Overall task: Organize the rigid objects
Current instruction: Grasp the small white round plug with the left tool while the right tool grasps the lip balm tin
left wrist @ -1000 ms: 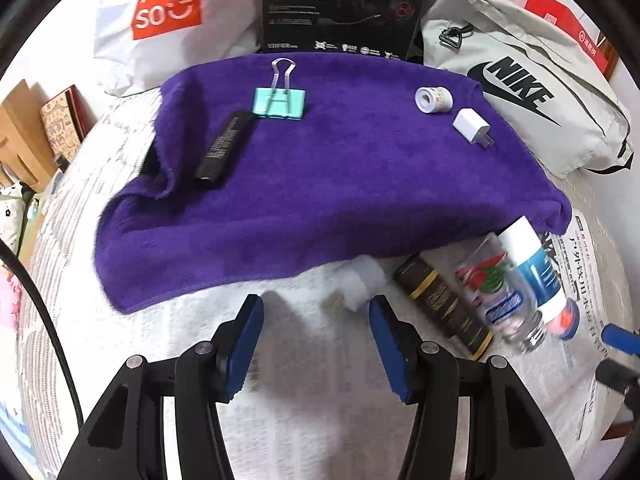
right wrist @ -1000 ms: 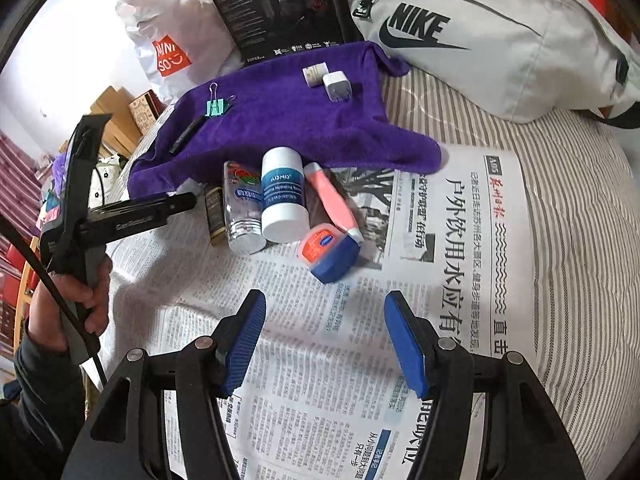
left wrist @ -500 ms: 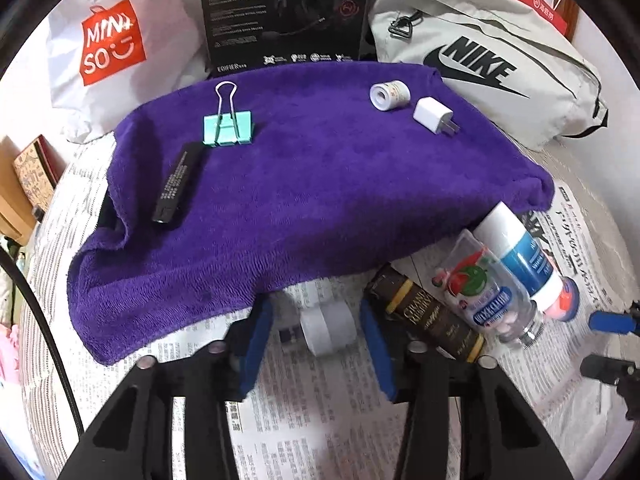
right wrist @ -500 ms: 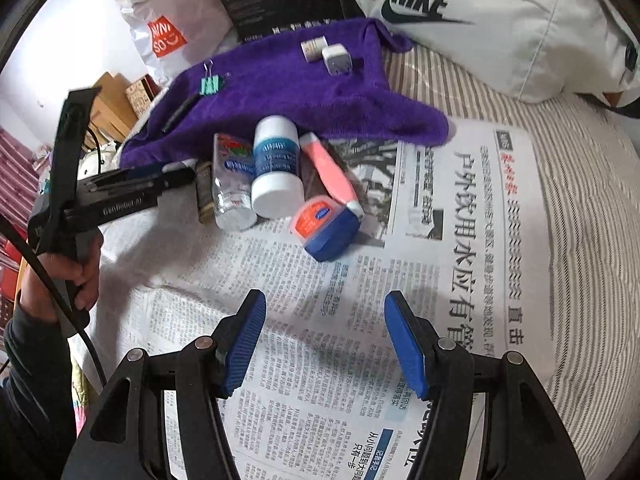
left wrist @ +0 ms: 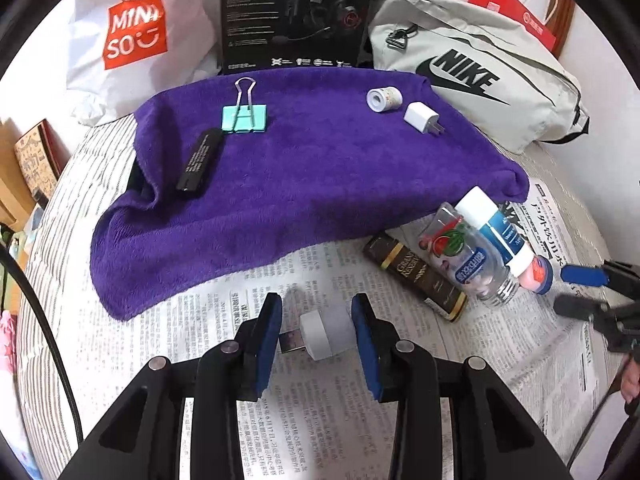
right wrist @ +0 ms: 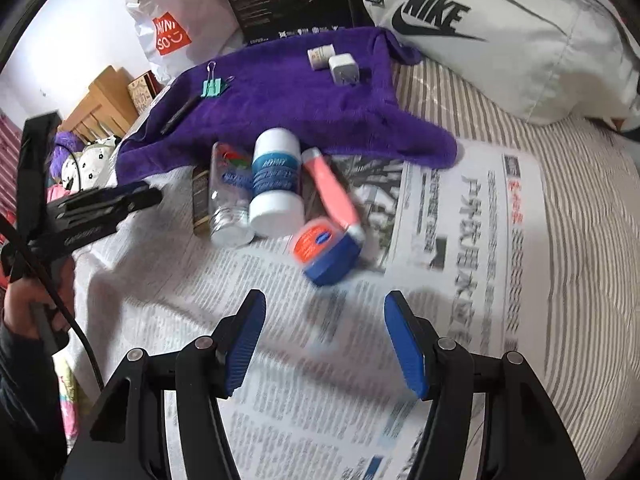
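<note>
Purple towel [left wrist: 320, 168] far on newspaper [left wrist: 320, 432]. Left gripper [left wrist: 318, 330] near, jaws closed onto white USB adapter [left wrist: 320, 334], just above the paper. Right gripper [right wrist: 324, 342] jaws wide apart, empty.

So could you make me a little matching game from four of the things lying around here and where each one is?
Things:
1. binder clip
2. white USB plug
3. dark box
4. Nike bag

Places:
A. on the newspaper beside the clear bottle
B. behind the purple towel
C. between the left gripper's fingers
D. on the purple towel

Pairs: 1-D, 2-C, 3-A, 4-B
</note>
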The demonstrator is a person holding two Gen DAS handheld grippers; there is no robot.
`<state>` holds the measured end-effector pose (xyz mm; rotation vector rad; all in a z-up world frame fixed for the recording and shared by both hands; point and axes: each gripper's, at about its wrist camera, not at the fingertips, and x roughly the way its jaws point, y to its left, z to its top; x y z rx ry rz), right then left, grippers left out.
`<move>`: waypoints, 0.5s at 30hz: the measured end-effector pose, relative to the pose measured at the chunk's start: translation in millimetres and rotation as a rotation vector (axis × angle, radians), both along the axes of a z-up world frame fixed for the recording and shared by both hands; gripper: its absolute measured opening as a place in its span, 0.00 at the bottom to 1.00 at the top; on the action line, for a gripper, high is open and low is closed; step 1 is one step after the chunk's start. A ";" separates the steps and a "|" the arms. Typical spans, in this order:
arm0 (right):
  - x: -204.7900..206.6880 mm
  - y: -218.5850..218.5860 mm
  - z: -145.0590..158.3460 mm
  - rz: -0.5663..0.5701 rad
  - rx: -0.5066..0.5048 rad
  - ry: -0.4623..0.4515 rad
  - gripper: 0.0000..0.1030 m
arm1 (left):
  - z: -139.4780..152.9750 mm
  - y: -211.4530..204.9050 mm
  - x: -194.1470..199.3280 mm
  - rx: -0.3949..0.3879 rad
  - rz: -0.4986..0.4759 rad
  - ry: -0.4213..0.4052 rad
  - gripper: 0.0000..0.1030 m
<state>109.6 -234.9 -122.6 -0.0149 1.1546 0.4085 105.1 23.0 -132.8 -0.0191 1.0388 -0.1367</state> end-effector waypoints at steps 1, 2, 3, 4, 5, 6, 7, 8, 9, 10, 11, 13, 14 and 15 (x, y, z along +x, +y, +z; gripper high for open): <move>4.9 -1.0 -0.9 -0.004 -0.005 -0.004 0.60 | -2.3 1.7 0.7 -0.016 0.005 0.008 0.33; 8.0 -2.8 -2.0 -0.008 -0.004 0.000 0.60 | -4.1 2.3 1.4 -0.027 0.008 0.013 0.33; 11.3 -4.1 -3.2 -0.013 0.006 0.008 0.59 | -5.8 2.4 1.9 -0.035 0.012 0.016 0.33; 14.4 -4.9 -4.2 -0.015 0.028 0.013 0.59 | -8.1 1.8 2.0 -0.040 0.013 0.018 0.33; 16.6 -4.9 -4.8 -0.009 0.059 0.010 0.58 | -9.2 0.8 1.9 -0.038 0.011 0.018 0.33; 18.1 -4.0 -5.5 -0.004 0.078 0.004 0.57 | -9.1 -0.6 1.8 -0.031 0.008 0.012 0.33; 19.6 -1.9 -6.7 0.002 0.078 -0.002 0.57 | -9.2 -1.4 2.0 -0.029 0.004 0.014 0.33; 21.0 1.7 -8.3 0.008 0.065 -0.010 0.56 | -9.1 -1.5 2.4 -0.029 0.004 0.016 0.33; 22.8 5.3 -10.9 0.016 0.050 -0.016 0.55 | -8.6 -0.8 3.3 -0.036 0.008 0.019 0.33; 23.9 8.3 -12.9 0.019 0.040 -0.017 0.49 | -8.5 0.4 4.1 -0.047 0.012 0.020 0.33; 24.3 11.7 -14.4 0.023 0.028 -0.028 0.48 | -8.2 1.3 4.6 -0.057 0.015 0.019 0.33; 23.9 17.3 -14.8 0.039 0.011 -0.064 0.42 | -8.2 3.0 6.2 -0.075 0.021 0.017 0.33; 23.5 19.9 -15.5 0.043 0.000 -0.078 0.40 | -8.2 3.2 6.7 -0.078 0.022 0.016 0.33; 22.3 20.5 -15.7 0.043 -0.011 -0.090 0.38 | -7.9 3.0 6.9 -0.078 0.021 0.015 0.33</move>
